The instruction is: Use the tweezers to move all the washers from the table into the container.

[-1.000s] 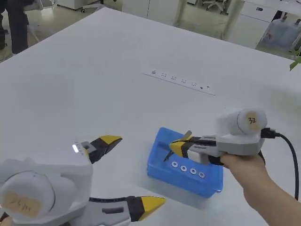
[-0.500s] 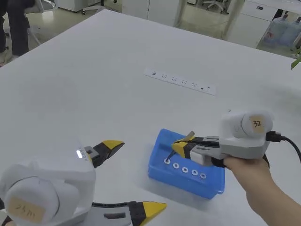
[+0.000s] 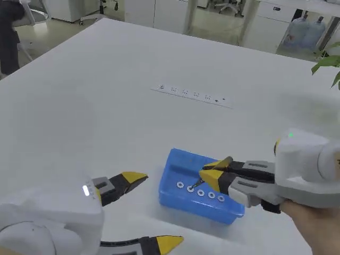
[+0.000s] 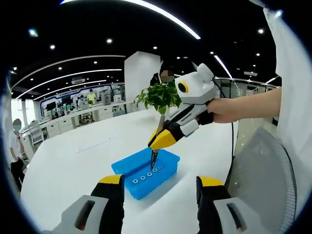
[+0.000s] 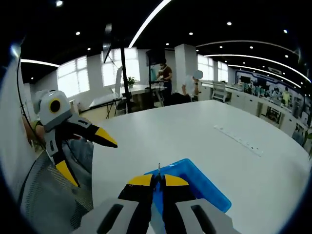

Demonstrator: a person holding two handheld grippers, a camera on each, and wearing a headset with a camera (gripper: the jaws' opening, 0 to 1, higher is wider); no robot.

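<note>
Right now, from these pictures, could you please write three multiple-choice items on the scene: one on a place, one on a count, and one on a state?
1. Where do the washers lie?
A) in the blue container
B) on the bare table
C) on the floor

2. How many washers can be counted?
A) two
B) five
C) nine

3. How does the left gripper stand?
A) shut on a washer
B) shut on nothing
C) open

Key:
1 A: the washers lie in a row on the bottom of the blue container.
2 B: the head view shows five small rings in that row.
3 C: its two yellow-tipped jaws stand wide apart with nothing between them, while the right gripper is shut on the tweezers.
</note>
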